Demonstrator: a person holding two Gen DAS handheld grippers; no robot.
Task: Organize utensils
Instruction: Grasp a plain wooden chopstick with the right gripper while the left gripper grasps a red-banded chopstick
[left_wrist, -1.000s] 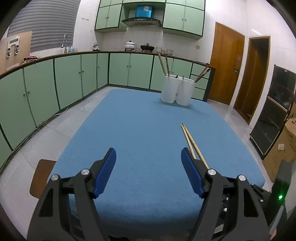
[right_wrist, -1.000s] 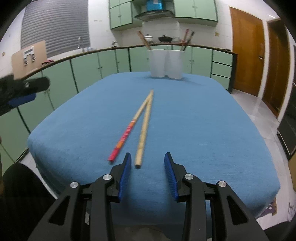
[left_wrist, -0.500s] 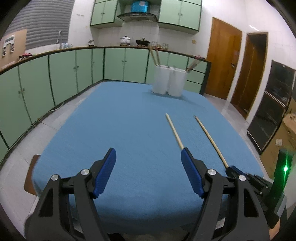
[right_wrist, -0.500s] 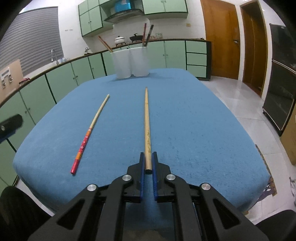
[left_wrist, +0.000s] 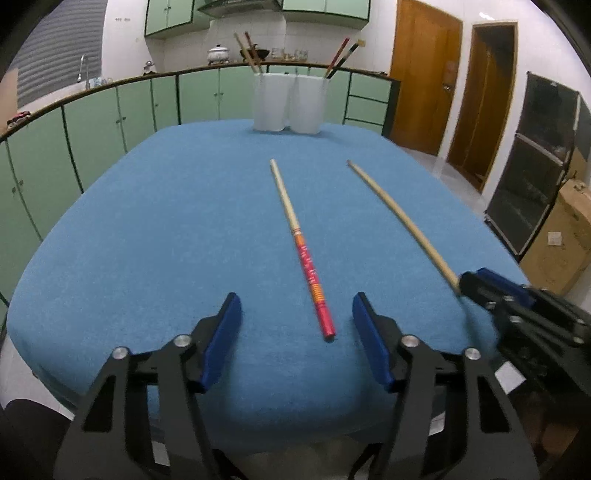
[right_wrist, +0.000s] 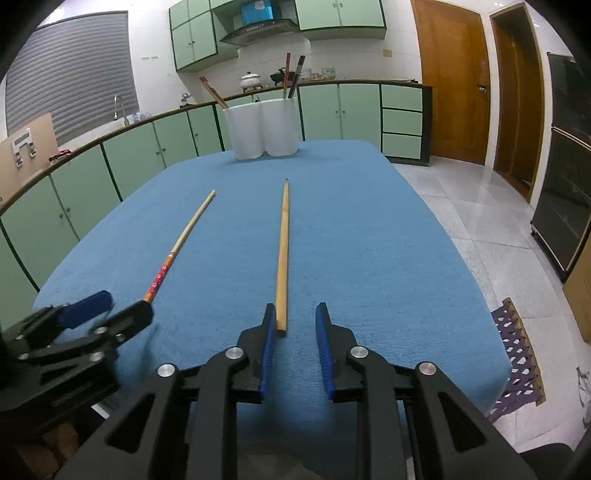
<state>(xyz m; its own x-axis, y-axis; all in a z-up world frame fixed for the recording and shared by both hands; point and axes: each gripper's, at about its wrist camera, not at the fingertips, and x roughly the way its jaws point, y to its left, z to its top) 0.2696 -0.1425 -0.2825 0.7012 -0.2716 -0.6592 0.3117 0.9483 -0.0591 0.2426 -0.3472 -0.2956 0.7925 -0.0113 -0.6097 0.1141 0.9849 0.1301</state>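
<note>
Two chopsticks lie on the blue cloth-covered table (left_wrist: 147, 229), well apart, both pointing toward the twin white cylindrical holders (right_wrist: 262, 127) at the far end. The left gripper (left_wrist: 296, 336) hovers with its jaws wide apart, the red-handled pale wooden chopstick (left_wrist: 301, 247) lying on the cloth with its red butt end between the blue pads but untouched. The right gripper (right_wrist: 295, 332) has its jaws apart too; the plain bamboo chopstick (right_wrist: 282, 254) rests just beside the left pad (contact is hard to judge). This looks like the pickup stage, nothing gripped. Next, I'd say, each gripper needs to centre on its stick's near end, close firmly, then carry it to a holder, which already hold a few sticks.
</note>
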